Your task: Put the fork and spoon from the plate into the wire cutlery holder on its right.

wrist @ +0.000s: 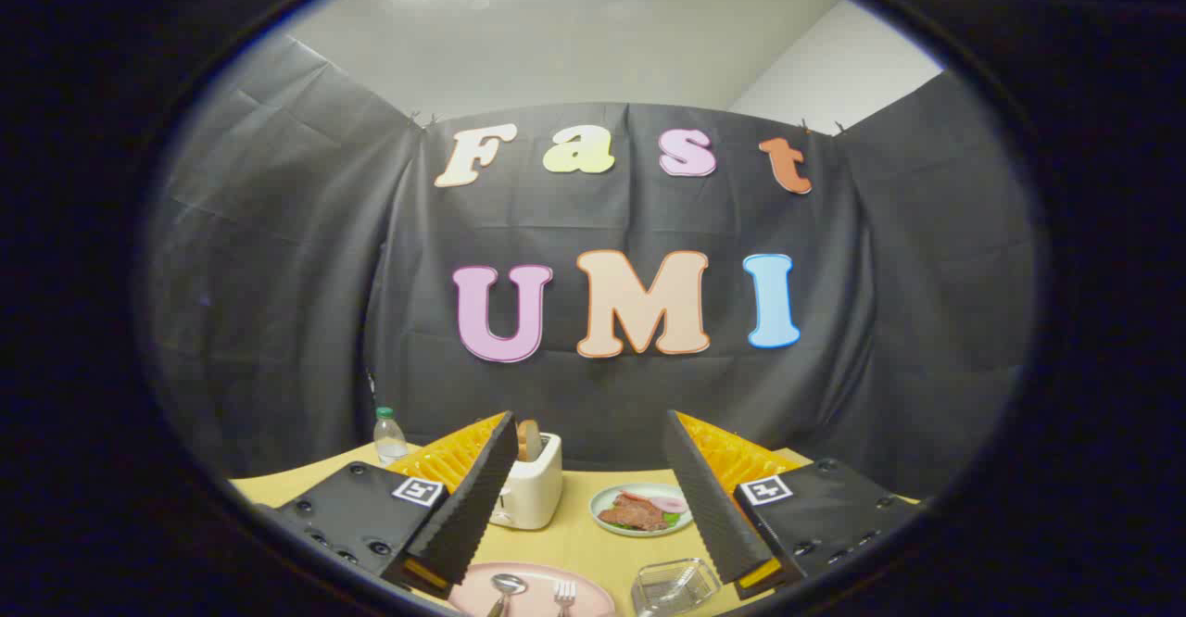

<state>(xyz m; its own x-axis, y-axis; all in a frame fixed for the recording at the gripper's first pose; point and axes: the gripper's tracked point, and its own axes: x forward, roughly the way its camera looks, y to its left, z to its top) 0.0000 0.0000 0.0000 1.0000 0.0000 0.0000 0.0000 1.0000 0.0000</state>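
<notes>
A: What does the gripper view show of the gripper [593, 487] itself?

B: It is wide open, nothing between its two ridged black fingers [473, 506], which rise from the lower part of the frame with yellow backs and a square marker on each base. It hangs above the yellow tabletop [579, 538], touching nothing.

A: And the task's things?

B: At the very bottom of the frame, between the fingers, sits a pink plate [533, 589]. On it lie the spoon [507, 587], to the left, and the fork [564, 591], just right of it, tines pointing away from the camera. The two are near each other but apart. Their handles run down out of the round picture.

A: The holder?

B: Just right of the plate, close against the inner side of the right finger, stands a low clear-looking container with a wire rim, the cutlery holder [675, 585]. I cannot tell what, if anything, lies in it.

A: Anything farther back?

B: Beyond the fingers, mid-frame, a cream toaster [530, 492] with bread [529, 439] sticking up from it; to its right a pale green plate of food [641, 509], meat and something pink on green. Behind the left finger, a small bottle [389, 436] with a green cap.
</notes>
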